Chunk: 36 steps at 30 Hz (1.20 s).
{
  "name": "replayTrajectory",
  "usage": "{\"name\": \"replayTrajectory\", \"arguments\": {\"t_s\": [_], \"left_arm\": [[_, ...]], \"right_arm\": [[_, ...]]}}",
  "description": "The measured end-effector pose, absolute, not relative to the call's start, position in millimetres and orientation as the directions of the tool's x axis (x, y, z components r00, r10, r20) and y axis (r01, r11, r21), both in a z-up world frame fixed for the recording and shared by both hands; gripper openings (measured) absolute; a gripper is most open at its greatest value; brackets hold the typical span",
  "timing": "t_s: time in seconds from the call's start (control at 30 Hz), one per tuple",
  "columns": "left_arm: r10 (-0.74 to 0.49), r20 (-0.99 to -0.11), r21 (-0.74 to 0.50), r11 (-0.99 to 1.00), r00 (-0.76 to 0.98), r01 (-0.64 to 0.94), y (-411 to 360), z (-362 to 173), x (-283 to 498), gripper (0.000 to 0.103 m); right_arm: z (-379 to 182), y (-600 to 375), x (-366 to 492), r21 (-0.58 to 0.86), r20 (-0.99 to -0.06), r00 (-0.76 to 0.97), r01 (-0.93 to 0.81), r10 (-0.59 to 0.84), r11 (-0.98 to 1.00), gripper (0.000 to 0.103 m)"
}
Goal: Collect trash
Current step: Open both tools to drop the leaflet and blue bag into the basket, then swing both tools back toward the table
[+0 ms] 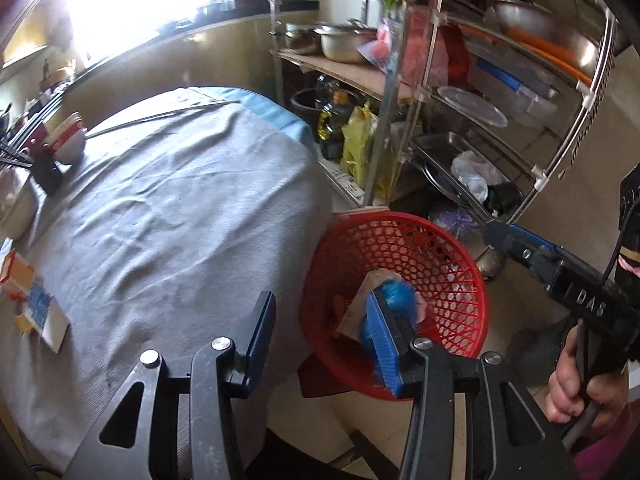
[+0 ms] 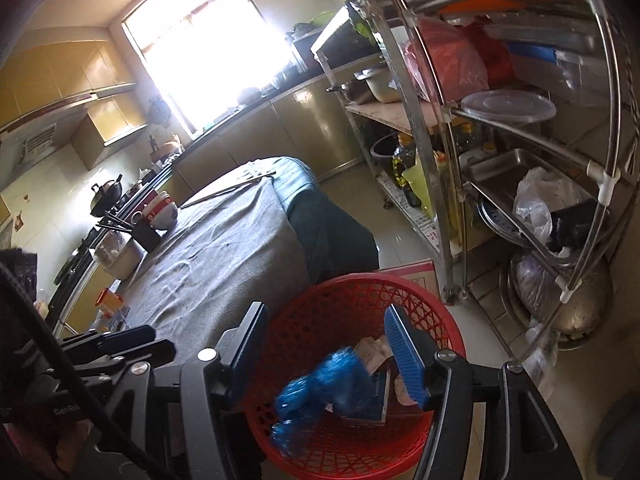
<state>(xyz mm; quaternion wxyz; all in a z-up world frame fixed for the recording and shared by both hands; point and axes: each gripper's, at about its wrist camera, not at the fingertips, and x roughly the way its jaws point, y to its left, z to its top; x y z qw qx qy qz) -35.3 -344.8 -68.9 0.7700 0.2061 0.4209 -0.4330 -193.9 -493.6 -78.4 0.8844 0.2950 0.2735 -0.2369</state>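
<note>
Hovering over the red basket (image 2: 360, 364), the right gripper (image 2: 328, 344) points down, jaws wide apart, a blue bag (image 2: 320, 392) blurred between them. The left gripper (image 1: 320, 340) gapes empty at the table (image 1: 180, 208) edge.

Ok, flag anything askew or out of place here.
The red basket tilts toward the table rather than standing upright. A blurred blue bag is over it between the open right gripper fingers, apparently dropping in. Small cartons lie scattered at the table's left edge.
</note>
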Motion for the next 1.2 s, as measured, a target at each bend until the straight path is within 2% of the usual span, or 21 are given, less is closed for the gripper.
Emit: {"name": "replayTrajectory", "arguments": {"t_s": [0.13,0.27,0.37,0.43,0.8,0.9,1.0,1.2], "left_arm": [[-0.476,-0.811,-0.01,0.594,0.341,0.804,-311.6,-56.5,-29.2,0.049],[-0.47,-0.779,0.019,0.643,0.415,0.765,-274.4,-38.5,-25.9,0.058],[-0.465,-0.746,0.033,0.689,0.477,0.724,-240.5,-21.9,-23.0,0.059],[-0.45,-0.723,0.047,0.726,0.525,0.686,-213.4,-11.2,-20.9,0.065],[-0.24,-0.695,0.076,0.913,0.678,0.402,-78.4,6.7,-11.2,0.068],[-0.188,-0.673,0.093,0.938,0.716,0.334,-53.4,11.3,-13.6,0.071],[-0.128,-0.642,0.135,0.952,0.756,0.276,-34.4,15.3,-18.7,0.08],[-0.094,-0.614,0.178,0.951,0.784,0.253,-19.4,17.8,-31.3,0.08]], "right_arm": [[-64.2,-485.6,-191.1,0.387,-0.609,0.75,0.565,-0.258,0.729,0.064],[-45.6,-466.1,-184.5,0.361,-0.591,0.766,0.532,-0.253,0.766,0.064],[-34.2,-447.8,-176.9,0.337,-0.585,0.772,0.51,-0.249,0.791,0.064],[-25.7,-433.4,-171.1,0.326,-0.577,0.783,0.482,-0.233,0.813,0.064],[22.3,-346.0,-142.7,0.224,-0.53,0.832,0.322,-0.163,0.92,0.064],[33.6,-325.2,-137.8,0.201,-0.517,0.844,0.282,-0.143,0.938,0.066],[44.4,-305.0,-133.2,0.196,-0.504,0.856,0.239,-0.111,0.951,0.067],[56.3,-276.2,-126.2,0.167,-0.497,0.864,0.191,-0.085,0.967,0.067]]}}
